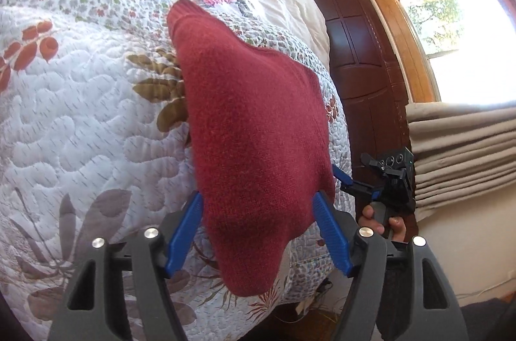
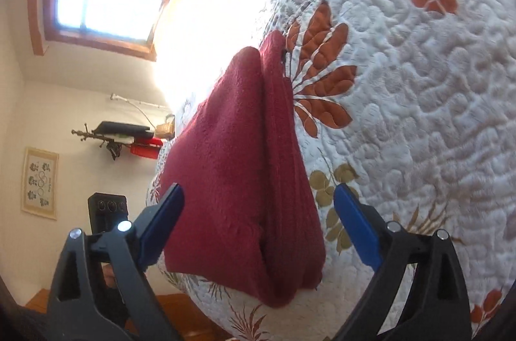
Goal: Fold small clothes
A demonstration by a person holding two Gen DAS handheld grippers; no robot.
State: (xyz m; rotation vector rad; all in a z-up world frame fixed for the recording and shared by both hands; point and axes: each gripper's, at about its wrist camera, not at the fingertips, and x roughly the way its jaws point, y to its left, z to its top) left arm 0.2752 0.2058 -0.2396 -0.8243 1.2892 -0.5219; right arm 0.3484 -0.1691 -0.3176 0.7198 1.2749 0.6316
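A dark red knitted garment (image 1: 254, 121) lies folded on a white quilted bedspread (image 1: 80, 115), near the bed's edge. My left gripper (image 1: 258, 195) is open, with its blue fingers (image 1: 190, 221) either side of the garment's near end. In the right wrist view the same garment (image 2: 238, 166) shows stacked folds along its right side. My right gripper (image 2: 258, 189) is open too, straddling that end without pinching it. From the left wrist view the right gripper (image 1: 354, 184) sits at the garment's right edge, held by a hand (image 1: 371, 218).
The quilt (image 2: 419, 83) curves down to a wooden floor (image 2: 180, 308). A dark wooden wardrobe (image 1: 361, 66), a bright window (image 1: 458, 34) and a folded beige blind (image 1: 461, 147) stand beyond the bed. A wall shelf (image 2: 129, 134) and a framed picture (image 2: 40, 183) are on the other side.
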